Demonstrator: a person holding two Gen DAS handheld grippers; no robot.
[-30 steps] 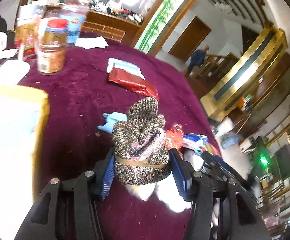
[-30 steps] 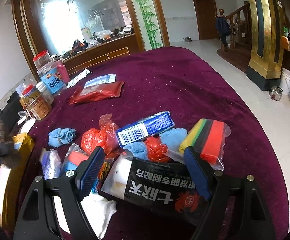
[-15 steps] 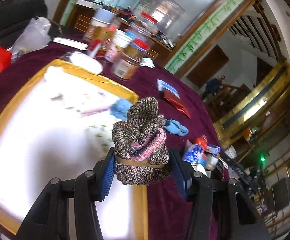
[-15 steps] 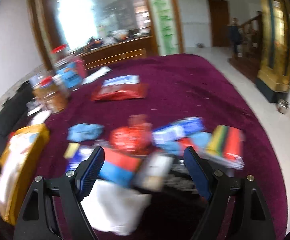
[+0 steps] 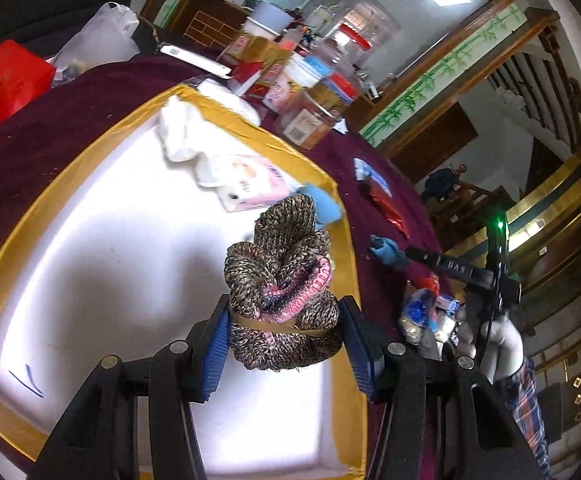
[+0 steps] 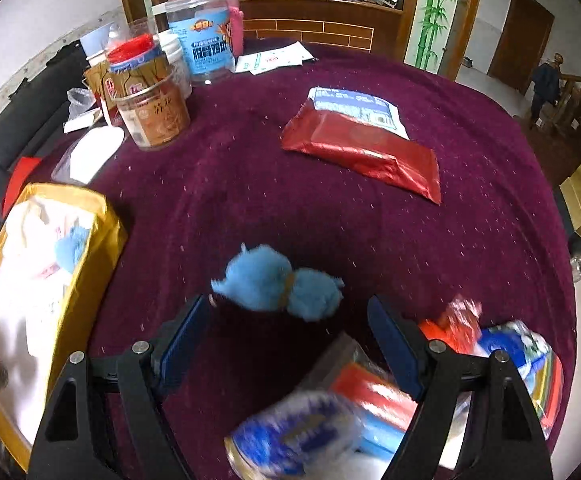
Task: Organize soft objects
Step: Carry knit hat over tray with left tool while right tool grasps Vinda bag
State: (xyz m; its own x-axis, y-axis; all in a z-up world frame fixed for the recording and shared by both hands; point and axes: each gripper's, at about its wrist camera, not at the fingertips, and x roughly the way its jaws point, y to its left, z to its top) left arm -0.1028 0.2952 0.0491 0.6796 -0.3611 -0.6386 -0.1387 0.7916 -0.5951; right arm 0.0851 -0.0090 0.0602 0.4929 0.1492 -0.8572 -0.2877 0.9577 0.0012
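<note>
Between the blue pads of the left gripper (image 5: 284, 338) sits the knitted bundle (image 5: 282, 292), brown-flecked wool with a pink lining, bound by a tan band; the pads press its sides, so it is gripped, hanging over the white inside of the gold-edged box (image 5: 22, 216), near that box's right-hand rim. It looks light, springy and easily squashed, with nothing fragile in it; the banded waist, where the pads sit now, seems the surest hold, since the loose folds above would give way. Deeper in the box lie a white cloth (image 5: 180, 136), a pink packet (image 5: 250, 186) and a blue fluffy piece (image 5: 326, 204). Outside the box, on the maroon tablecloth (image 6: 274, 192), a blue fluffy toy (image 6: 278, 286) lies ahead of the right gripper (image 6: 290, 336), whose jaws stand wide with nothing between them; it too looks weightless and compressible, best pinched across its middle. A second ago the bundle hung over bare cloth beside the box, whereas now it is over the box, and the right gripper has swung away from the packet pile toward the blue toy.
</note>
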